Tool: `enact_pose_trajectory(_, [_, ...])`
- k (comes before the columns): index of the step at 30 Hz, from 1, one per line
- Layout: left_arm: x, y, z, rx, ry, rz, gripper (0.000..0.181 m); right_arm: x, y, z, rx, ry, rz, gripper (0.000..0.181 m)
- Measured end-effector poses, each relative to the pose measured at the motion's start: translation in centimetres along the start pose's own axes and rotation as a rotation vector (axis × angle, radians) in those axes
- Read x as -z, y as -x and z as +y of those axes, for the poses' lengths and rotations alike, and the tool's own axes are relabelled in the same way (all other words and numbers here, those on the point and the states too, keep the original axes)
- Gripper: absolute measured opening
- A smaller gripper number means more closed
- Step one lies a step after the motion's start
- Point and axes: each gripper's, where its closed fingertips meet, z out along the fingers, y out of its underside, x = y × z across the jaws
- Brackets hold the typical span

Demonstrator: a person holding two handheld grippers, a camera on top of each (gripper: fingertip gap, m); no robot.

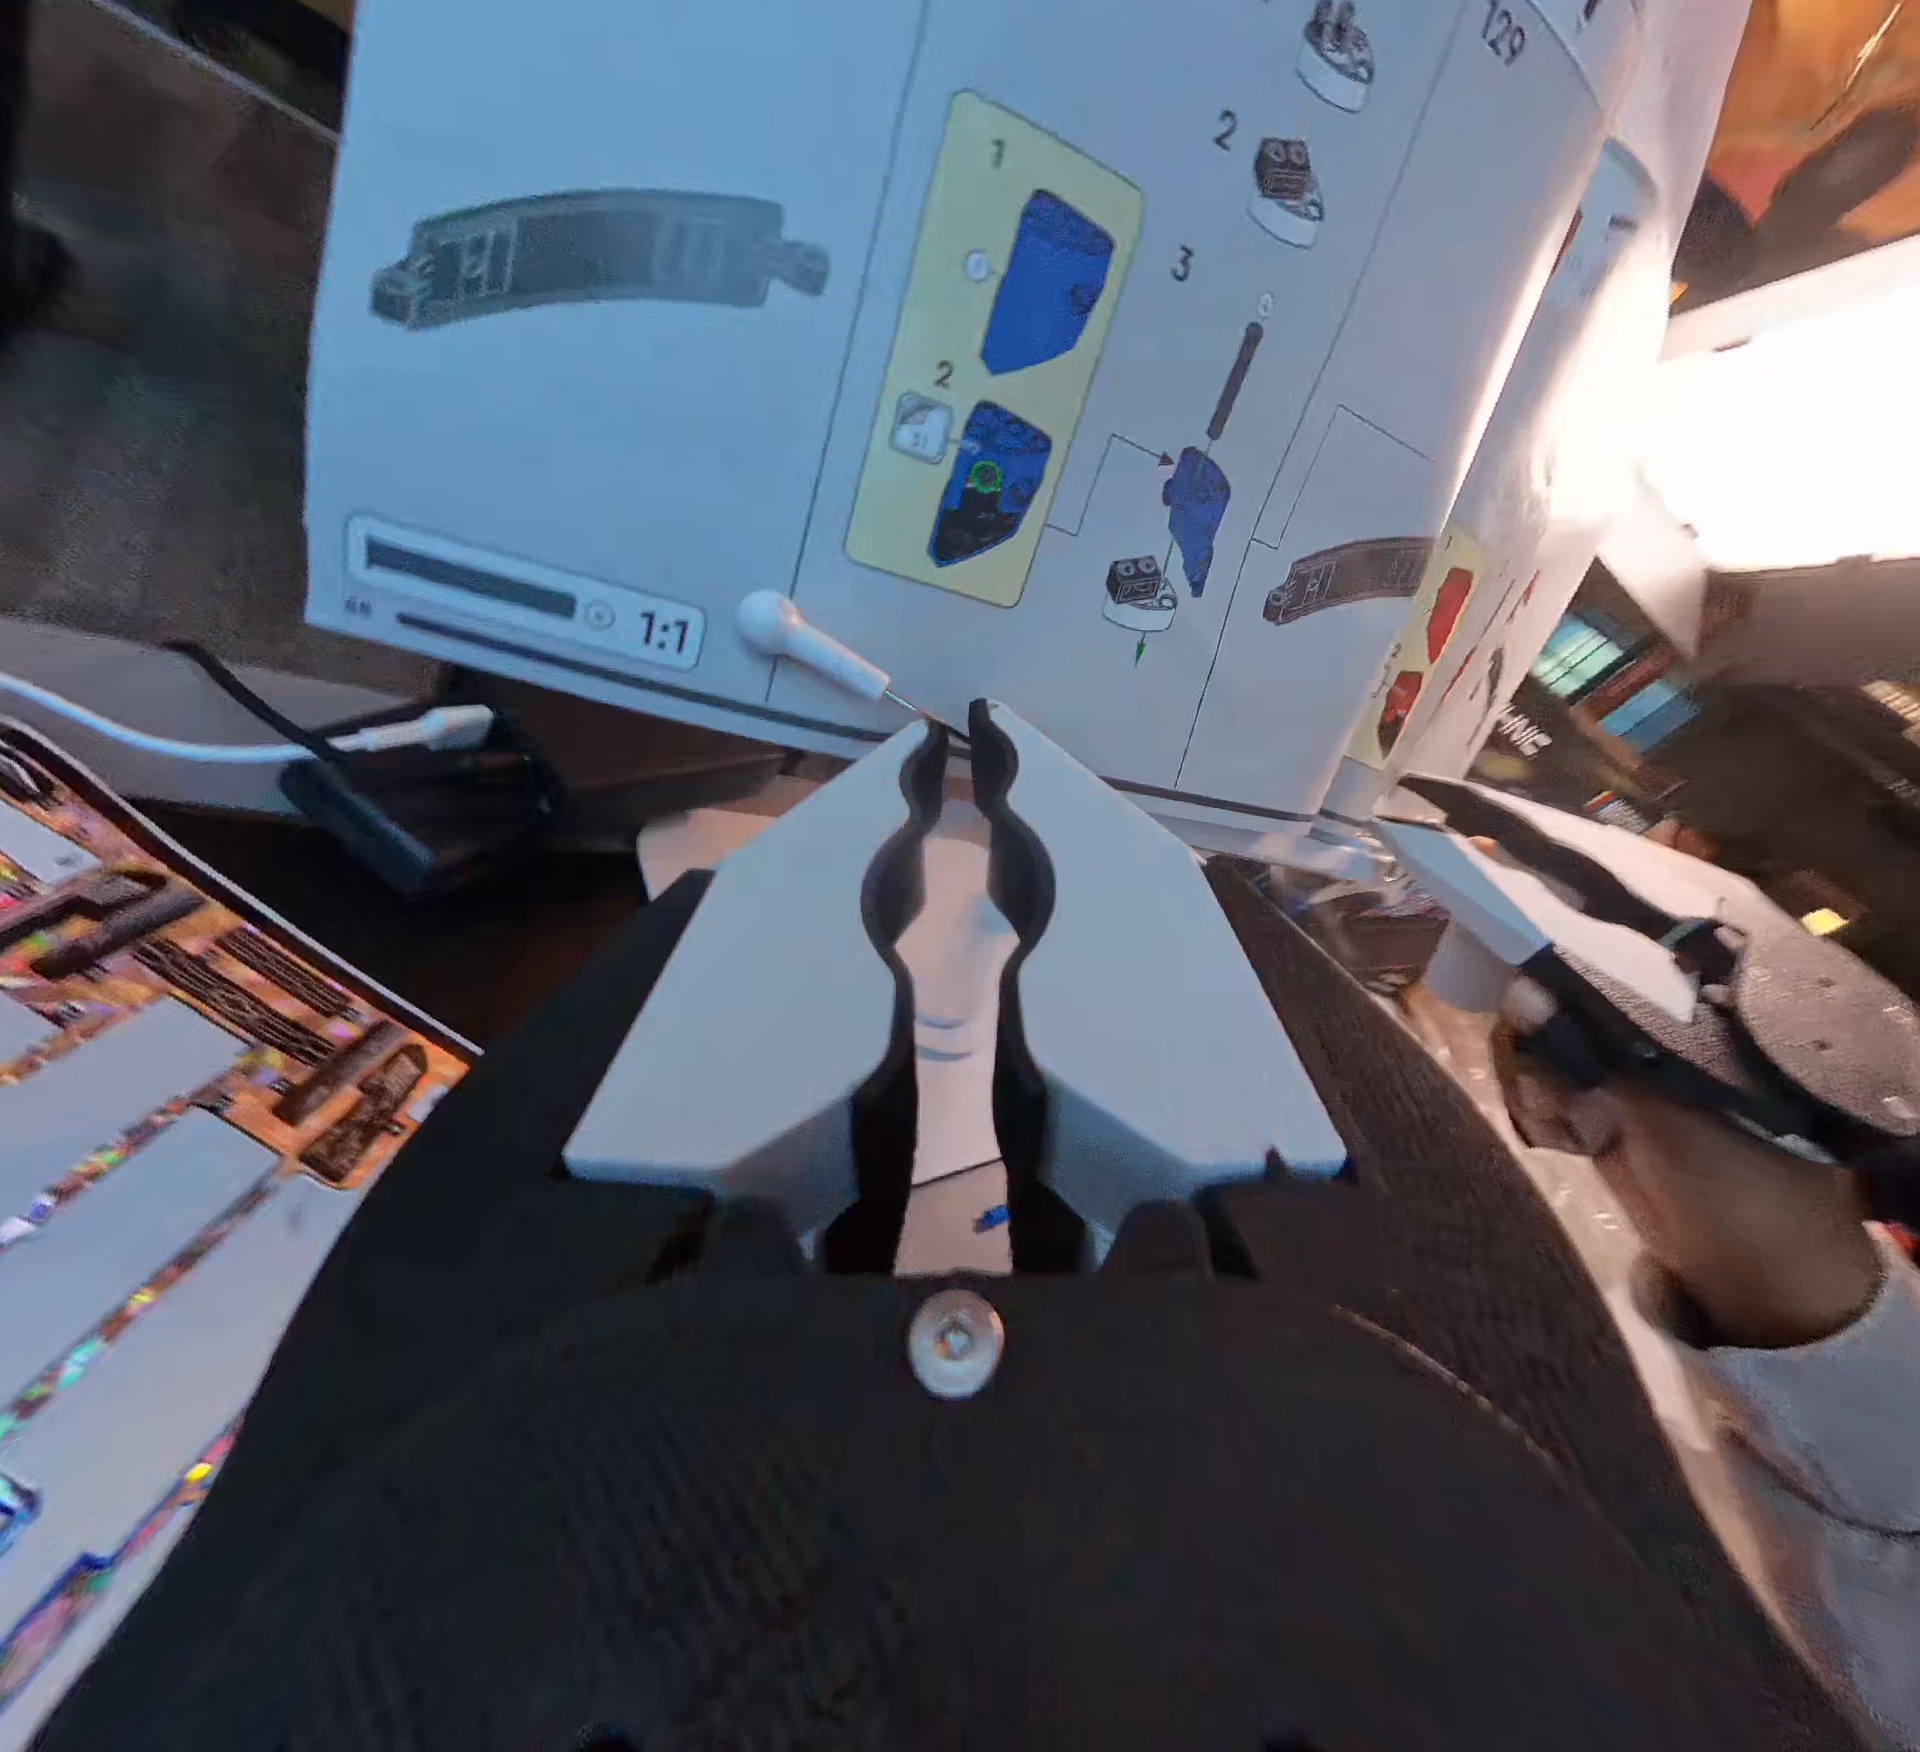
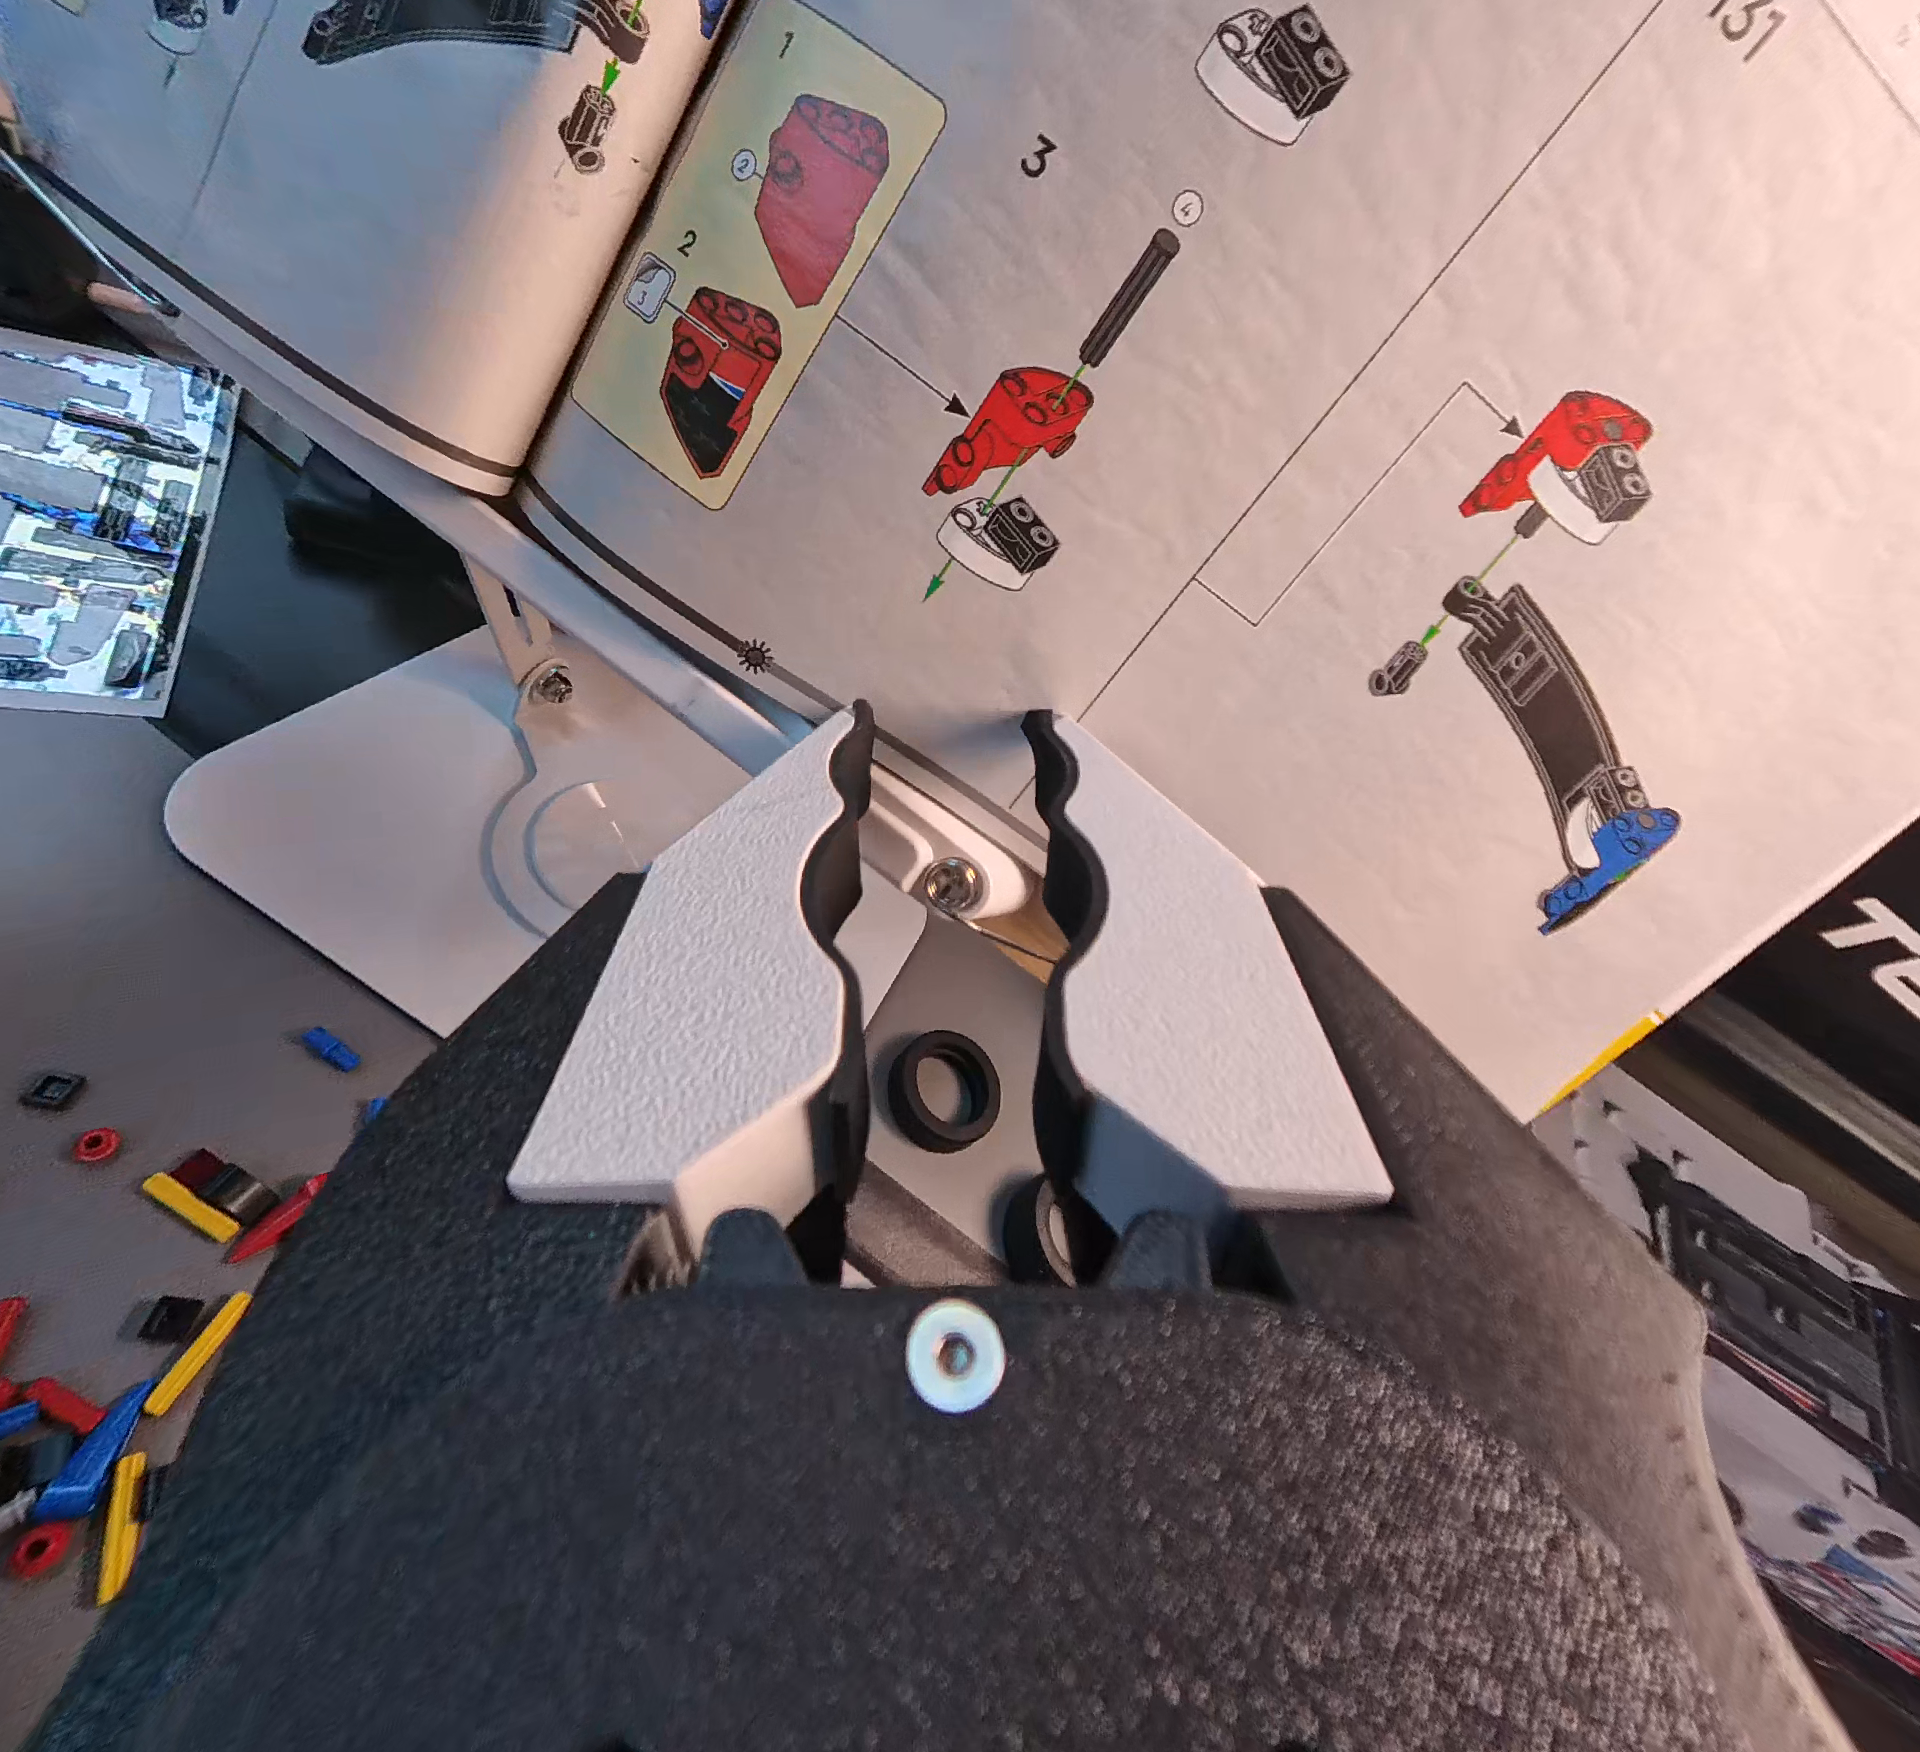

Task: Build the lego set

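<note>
The open instruction booklet (image 1: pixel 644 144) stands on a white book stand, and it fills the right wrist view (image 2: pixel 1299 300). My left gripper (image 1: pixel 956 728) is closed to a narrow slit at the booklet's bottom edge. Its tips pinch the thin wire of the stand's white-tipped page-holder arm (image 1: pixel 805 644). My right gripper (image 2: pixel 951 726) is open and empty, its tips at the bottom edge of the right page. It also shows in the left wrist view (image 1: pixel 1507 913), held by a hand (image 1: pixel 1704 1224). Loose red, blue, yellow and black Lego pieces (image 2: pixel 114 1390) lie on the table at lower left.
The white stand base (image 2: pixel 343 829) sits below the booklet, with a black ring (image 2: pixel 940 1089) on it under my right fingers. A sticker sheet (image 2: pixel 94 518) lies at the left, also seen in the left wrist view (image 1: pixel 156 1027). A printed box (image 2: pixel 1818 1339) is at the right. A cable (image 1: pixel 343 746) lies behind. The gap from one gripper's tips to the other's is roughly 20 cm.
</note>
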Motion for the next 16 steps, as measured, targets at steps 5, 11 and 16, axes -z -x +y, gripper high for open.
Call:
enact_pose_trajectory(5, [0.5,0.5,1.3,0.261,-0.022,0.101,0.000,0.2,-0.5,0.8,-0.058,0.000,0.011,0.026])
enact_pose_trajectory(11, [0.8,0.4,2.3,0.180,-0.058,0.120,0.000,1.1,-0.9,1.6,-0.154,-0.017,-0.023,0.032])
enact_pose_trajectory(16, [1.9,0.5,3.2,-0.194,-0.018,0.017,0.000,2.1,-1.4,2.7,-0.177,-0.023,-0.044,0.034])
